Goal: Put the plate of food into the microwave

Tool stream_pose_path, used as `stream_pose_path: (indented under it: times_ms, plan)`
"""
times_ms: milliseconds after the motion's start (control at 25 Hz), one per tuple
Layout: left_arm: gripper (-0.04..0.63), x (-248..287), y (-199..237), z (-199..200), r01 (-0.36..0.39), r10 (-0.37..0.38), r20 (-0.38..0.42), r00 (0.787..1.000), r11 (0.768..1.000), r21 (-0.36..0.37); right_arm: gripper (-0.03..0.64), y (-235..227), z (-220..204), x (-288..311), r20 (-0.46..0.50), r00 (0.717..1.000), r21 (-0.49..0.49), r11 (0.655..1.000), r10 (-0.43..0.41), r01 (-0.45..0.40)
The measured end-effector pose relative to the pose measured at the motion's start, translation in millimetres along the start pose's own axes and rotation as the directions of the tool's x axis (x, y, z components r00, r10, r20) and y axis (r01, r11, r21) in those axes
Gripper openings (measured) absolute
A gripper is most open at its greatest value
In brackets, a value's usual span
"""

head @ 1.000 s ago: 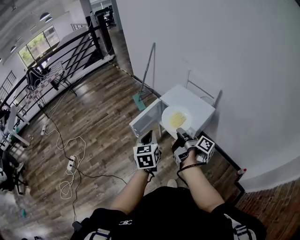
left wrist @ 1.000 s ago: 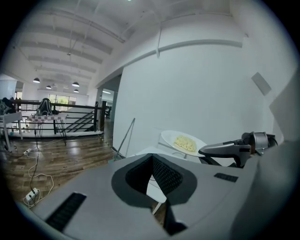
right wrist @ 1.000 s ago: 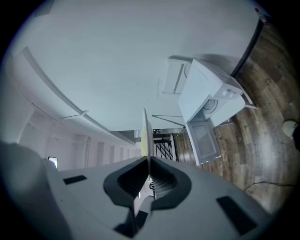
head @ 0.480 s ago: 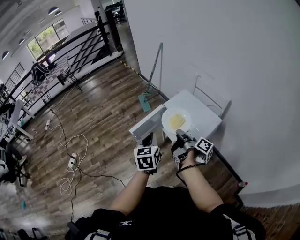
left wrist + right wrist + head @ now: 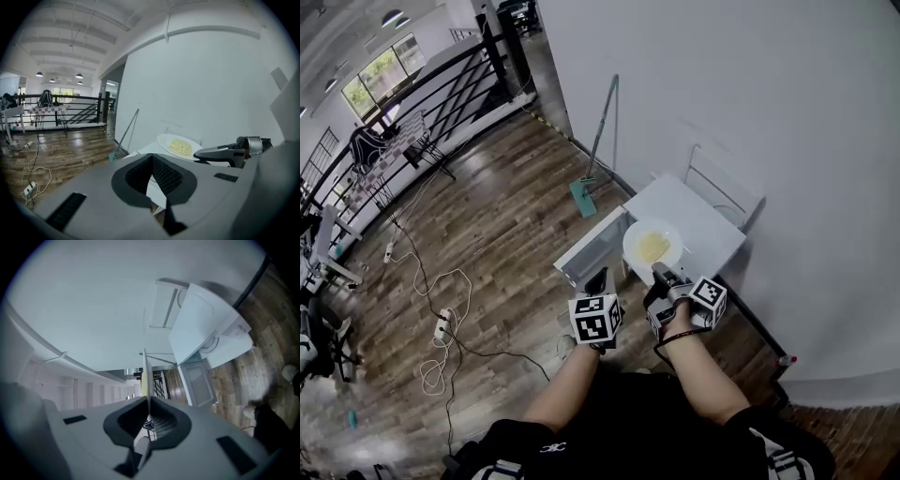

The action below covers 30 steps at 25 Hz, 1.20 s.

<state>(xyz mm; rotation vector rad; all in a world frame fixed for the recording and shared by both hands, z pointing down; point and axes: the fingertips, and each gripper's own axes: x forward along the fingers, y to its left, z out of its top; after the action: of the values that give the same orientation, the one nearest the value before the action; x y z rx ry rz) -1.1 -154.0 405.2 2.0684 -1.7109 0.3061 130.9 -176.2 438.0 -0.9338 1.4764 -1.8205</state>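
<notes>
A white microwave stands on the wooden floor against the wall, its door swung open to the left. A white plate with yellow noodles hangs level above the microwave's front left corner. My right gripper is shut on the plate's near rim. In the right gripper view the plate shows edge-on between the jaws, with the microwave and its door beyond. My left gripper is shut and holds nothing, just left of the plate, near the door.
A mop with a teal head leans on the wall left of the microwave. A white wire rack stands behind it. Cables and a power strip lie on the floor at left. A black railing runs along the far edge.
The head camera has swayed a little. Both grippers and the held plate stay in almost the same spot above the microwave.
</notes>
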Motion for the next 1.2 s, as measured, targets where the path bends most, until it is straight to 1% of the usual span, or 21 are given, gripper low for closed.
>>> stream_pose_path:
  times_ms: [160,400,560,720,800,880,960,1080,1120,1200]
  plan:
    - [-0.002,33.4,6.4,5.5,0.045,-0.045,-0.017,0.999,0.999,0.010,0.026,-10.5,15.7,22.1,0.033,0.999,0.000,1.000,-0.015,0.015]
    - [-0.002,83.4,24.1,32.1,0.149,-0.147,-0.041,0.988,0.987,0.052,0.026,-10.0,35.4,59.8,0.139,0.990,0.001,1.000,-0.006,0.006]
    - [-0.002,112.3,46.7,56.1,0.223,-0.218,-0.071,0.973,0.971,0.089,0.026,2.6,38.8,90.2,0.250,0.968,0.033,0.999,0.008,-0.017]
    - [-0.002,137.1,64.1,80.6,0.306,-0.299,-0.073,0.951,0.947,0.101,0.026,13.4,32.1,112.5,0.320,0.946,0.008,0.999,0.040,-0.045]
    - [-0.002,146.7,67.9,84.0,0.353,-0.346,-0.083,0.935,0.929,0.110,0.026,13.2,26.6,117.5,0.354,0.934,0.000,0.999,0.051,-0.054]
    - [-0.002,150.7,70.4,85.4,0.399,-0.388,-0.097,0.916,0.907,0.137,0.026,12.9,18.6,120.1,0.393,0.918,0.003,0.998,0.056,-0.063]
    - [-0.002,152.1,70.2,85.4,0.452,-0.438,-0.113,0.892,0.877,0.165,0.026,13.1,11.2,120.3,0.441,0.895,0.004,0.997,0.064,-0.073]
    - [-0.002,154.6,64.0,82.2,0.536,-0.519,-0.133,0.844,0.822,0.194,0.026,12.0,4.4,115.3,0.513,0.856,-0.006,0.997,0.069,-0.077]
    - [-0.002,155.7,60.9,81.5,0.557,-0.540,-0.136,0.831,0.806,0.200,0.026,11.4,3.3,113.4,0.531,0.845,-0.011,0.997,0.073,-0.079]
    - [-0.002,156.5,55.0,79.5,0.586,-0.570,-0.136,0.810,0.783,0.210,0.026,5.3,0.6,108.8,0.556,0.829,-0.008,0.998,0.062,-0.070]
